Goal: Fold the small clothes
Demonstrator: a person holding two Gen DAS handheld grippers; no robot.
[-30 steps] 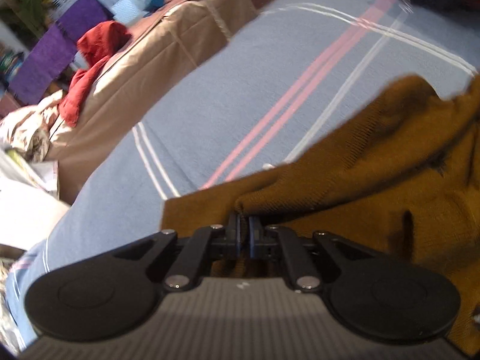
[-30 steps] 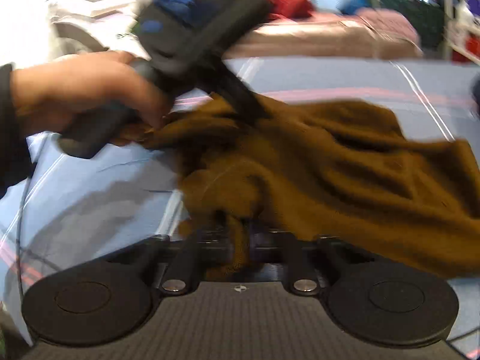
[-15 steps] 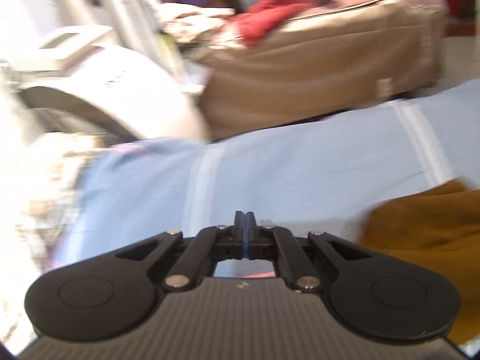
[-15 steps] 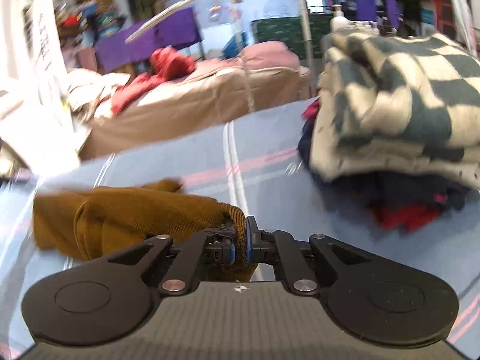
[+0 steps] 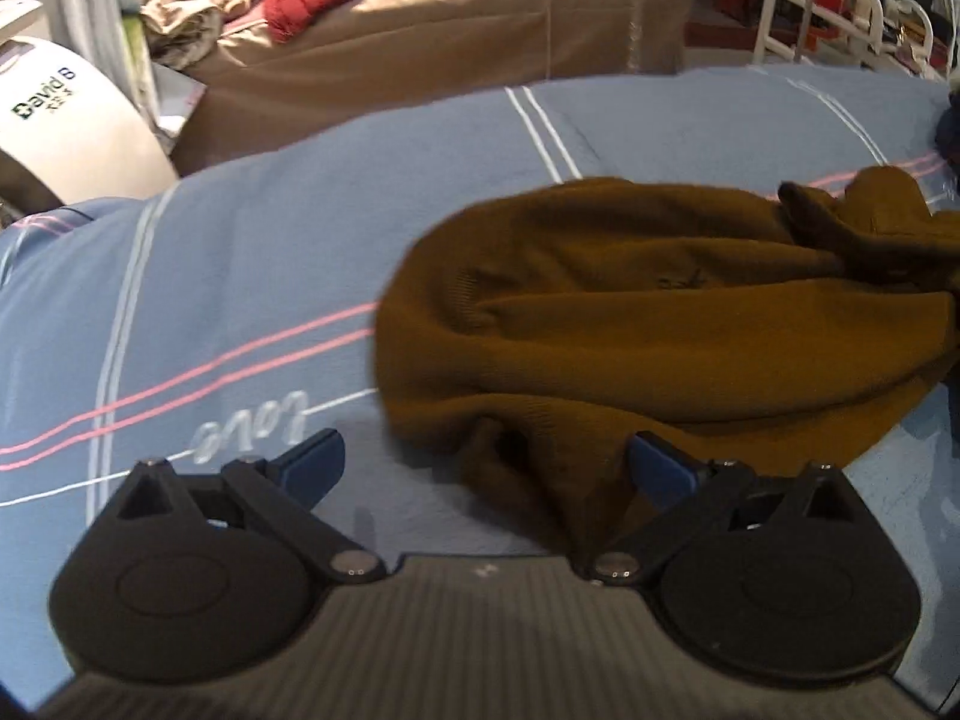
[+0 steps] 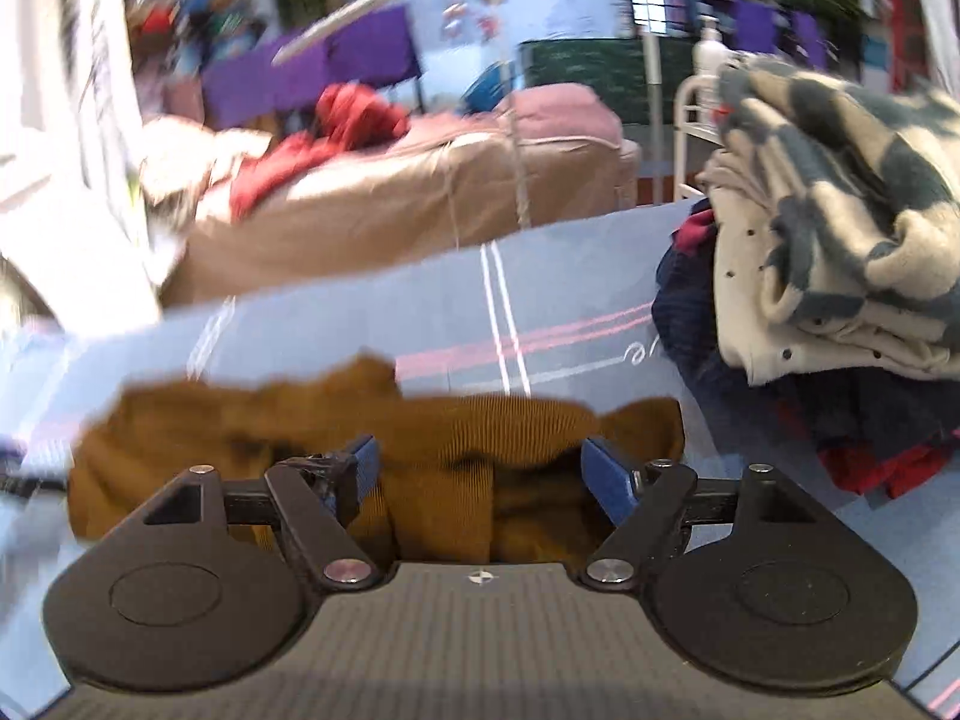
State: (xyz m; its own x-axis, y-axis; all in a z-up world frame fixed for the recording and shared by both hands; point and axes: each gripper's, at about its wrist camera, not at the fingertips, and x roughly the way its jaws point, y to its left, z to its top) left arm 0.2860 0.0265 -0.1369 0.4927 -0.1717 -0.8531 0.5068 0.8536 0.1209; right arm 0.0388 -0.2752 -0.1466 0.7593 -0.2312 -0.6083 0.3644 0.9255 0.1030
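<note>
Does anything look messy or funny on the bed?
Yes. The brown sweater lies bunched and lumpy on the blue bedsheet instead of flat, one end rumpled toward the far right. Both tools hang open, gripping nothing.

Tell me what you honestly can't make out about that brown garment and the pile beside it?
- Brown garment, left wrist view: its right end is cut off by the picture's edge, so its full shape is unknown.
- Same garment, right wrist view: its near part is hidden behind the open right claw; its left edge is motion-blurred.
- Clothes pile: cut off at the right edge; lower layers hidden.
- Left claw: open; whether it touches cloth is unclear.
</note>
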